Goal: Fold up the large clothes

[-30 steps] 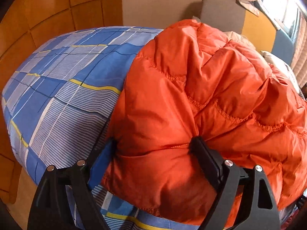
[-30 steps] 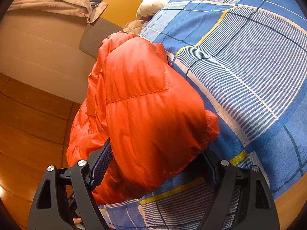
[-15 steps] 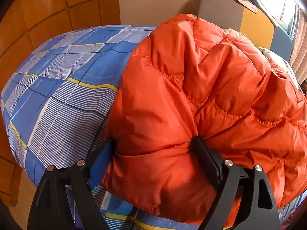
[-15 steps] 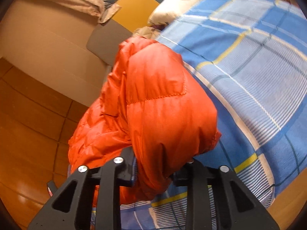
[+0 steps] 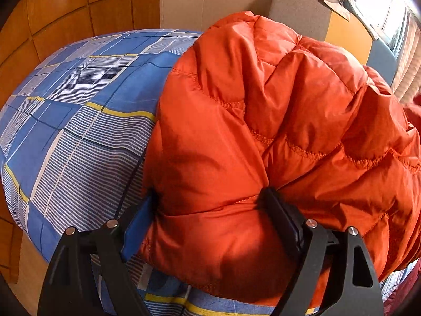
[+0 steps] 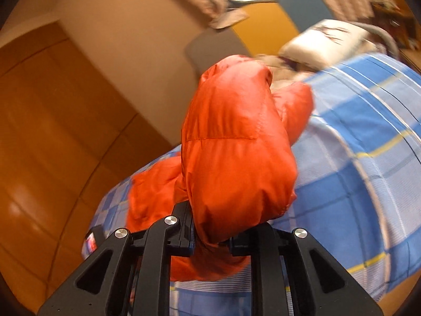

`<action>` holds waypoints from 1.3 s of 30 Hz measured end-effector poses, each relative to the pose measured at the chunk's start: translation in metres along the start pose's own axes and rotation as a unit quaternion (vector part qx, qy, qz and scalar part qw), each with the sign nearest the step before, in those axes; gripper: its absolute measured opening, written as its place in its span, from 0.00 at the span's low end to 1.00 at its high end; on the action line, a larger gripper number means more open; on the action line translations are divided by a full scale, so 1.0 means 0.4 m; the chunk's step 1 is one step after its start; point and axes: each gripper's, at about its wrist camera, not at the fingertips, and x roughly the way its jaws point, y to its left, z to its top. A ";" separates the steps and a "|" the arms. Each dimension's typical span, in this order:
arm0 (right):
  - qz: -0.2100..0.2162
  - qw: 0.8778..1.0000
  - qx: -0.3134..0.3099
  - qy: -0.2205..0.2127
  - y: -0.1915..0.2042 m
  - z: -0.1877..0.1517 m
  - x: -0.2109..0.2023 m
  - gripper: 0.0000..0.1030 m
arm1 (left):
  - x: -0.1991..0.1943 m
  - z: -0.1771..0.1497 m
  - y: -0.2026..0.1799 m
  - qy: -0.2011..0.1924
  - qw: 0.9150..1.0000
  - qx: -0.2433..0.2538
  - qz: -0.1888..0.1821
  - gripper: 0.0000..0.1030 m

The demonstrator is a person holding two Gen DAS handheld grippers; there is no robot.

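jacket: an orange puffer jacket is lying bunched on the blue checked bedspread.
left gripper: the left gripper is standing wide, its jaws closing, both pads pressing into a thick fold of jacket.
right gripper: the right gripper is closing tight, pinching a raised fold of jacket.
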 end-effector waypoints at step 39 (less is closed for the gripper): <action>0.059 0.962 -0.184 0.191 0.423 -0.248 0.382 0.16 | -0.113 -0.030 0.111 -0.029 0.990 -0.065 -0.123 0.64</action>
